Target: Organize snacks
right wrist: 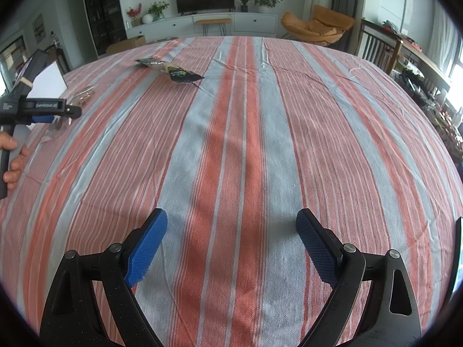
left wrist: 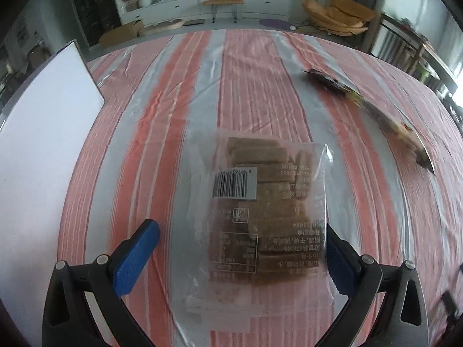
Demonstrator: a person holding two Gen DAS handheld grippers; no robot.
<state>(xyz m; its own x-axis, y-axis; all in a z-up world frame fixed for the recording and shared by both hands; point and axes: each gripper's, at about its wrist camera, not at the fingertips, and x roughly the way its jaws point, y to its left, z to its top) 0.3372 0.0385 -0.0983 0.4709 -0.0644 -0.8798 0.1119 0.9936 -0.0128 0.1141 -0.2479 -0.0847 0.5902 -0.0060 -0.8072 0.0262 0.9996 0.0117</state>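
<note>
Left wrist view, left gripper (left wrist: 243,248): jaws spread wide, released, one blue pad on each side of the clear snack bag (left wrist: 260,219), clamping nothing.
Left wrist view, clear snack bag: lies flat on the striped cloth (left wrist: 254,81) of the bench, brown bars inside, barcode label up; its right edge sits at the right pad, its left edge apart from the left pad.
Left wrist view, dark snack packet (left wrist: 373,112): far right on the cloth, blurred, well apart from the bag.
Left wrist view, white board (left wrist: 43,144): along the left side of the bench.
Right wrist view, right gripper (right wrist: 231,243): jaws released, wide, over bare cloth with nothing between them.
Right wrist view, dark snack packet (right wrist: 170,70): far left on the bench.
Right wrist view, left gripper (right wrist: 58,115): at the left edge, held by a hand (right wrist: 13,159), over the clear bag, mostly hidden.
</note>
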